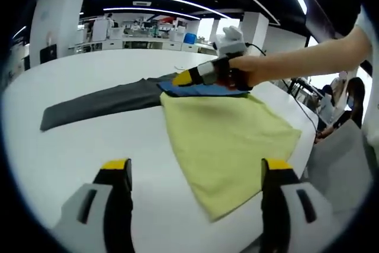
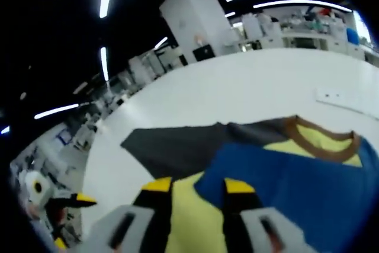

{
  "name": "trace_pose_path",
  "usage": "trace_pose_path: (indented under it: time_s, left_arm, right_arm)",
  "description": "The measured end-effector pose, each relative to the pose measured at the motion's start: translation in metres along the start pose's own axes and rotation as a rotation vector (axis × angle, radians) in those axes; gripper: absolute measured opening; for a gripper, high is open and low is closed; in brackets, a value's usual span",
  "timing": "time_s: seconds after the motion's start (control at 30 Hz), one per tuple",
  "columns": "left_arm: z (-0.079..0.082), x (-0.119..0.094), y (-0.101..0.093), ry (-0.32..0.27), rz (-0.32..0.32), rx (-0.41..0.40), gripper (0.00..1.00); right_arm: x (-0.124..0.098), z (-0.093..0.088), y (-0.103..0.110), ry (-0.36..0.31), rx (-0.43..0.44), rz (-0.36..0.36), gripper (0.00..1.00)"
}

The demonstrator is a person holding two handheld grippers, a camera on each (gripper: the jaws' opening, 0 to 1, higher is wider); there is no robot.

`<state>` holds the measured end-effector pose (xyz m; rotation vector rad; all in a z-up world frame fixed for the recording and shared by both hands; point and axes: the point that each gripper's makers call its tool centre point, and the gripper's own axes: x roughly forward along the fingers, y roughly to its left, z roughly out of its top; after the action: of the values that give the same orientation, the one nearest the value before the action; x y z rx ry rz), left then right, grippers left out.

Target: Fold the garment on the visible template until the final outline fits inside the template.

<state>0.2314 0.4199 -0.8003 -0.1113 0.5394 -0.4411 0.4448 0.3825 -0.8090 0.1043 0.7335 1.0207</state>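
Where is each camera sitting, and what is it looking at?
Left gripper view: rides on the left tool, jaws wide apart, looking across the white table at the garment; the person's arm reaches in holding the right tool.
Right gripper view: rides on the right tool, close above the garment, facing its brown collar; the left tool shows at the lower left.
Shared: the same garment with its yellow, blue and grey parts, and the white table.

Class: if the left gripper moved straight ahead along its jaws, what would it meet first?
Probably the yellow cloth of the garment, which lies on the table between and just beyond its open jaws; depth is uncertain.
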Motion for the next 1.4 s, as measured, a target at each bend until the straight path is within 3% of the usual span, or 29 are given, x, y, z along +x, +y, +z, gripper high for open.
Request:
trace_pose_path:
  time_s: [0.2, 0.27, 0.43, 0.67, 0.9, 1.27, 1.4]
  left_arm:
    - [0.002, -0.002, 0.001, -0.005, 0.005, 0.000, 0.87]
    - [0.003, -0.002, 0.003, -0.014, 0.006, -0.009, 0.87]
    - [0.004, 0.001, 0.005, -0.016, 0.007, -0.020, 0.87]
    - [0.010, 0.002, 0.003, -0.024, -0.008, -0.004, 0.87]
    - [0.018, 0.001, 0.002, -0.038, -0.024, 0.001, 0.87]
    - [0.021, -0.002, 0.013, -0.032, -0.044, 0.030, 0.87]
    - [0.021, -0.004, 0.017, -0.027, -0.047, 0.037, 0.87]
  right_arm:
    - [-0.015, 0.004, 0.004, -0.093, -0.010, -0.014, 0.76]
    - [-0.019, 0.010, 0.010, -0.145, -0.021, 0.000, 0.82]
    - [-0.026, 0.002, 0.017, -0.133, -0.102, -0.009, 0.98]
    - [-0.041, -0.007, 0.007, -0.096, -0.143, -0.034, 0.99]
    - [-0.069, -0.013, 0.008, -0.127, -0.124, -0.051, 0.99]
    - [-0.126, -0.042, 0.002, -0.111, -0.139, -0.096, 0.99]
    - [-0.152, -0.044, -0.001, -0.144, -0.116, -0.130, 0.99]
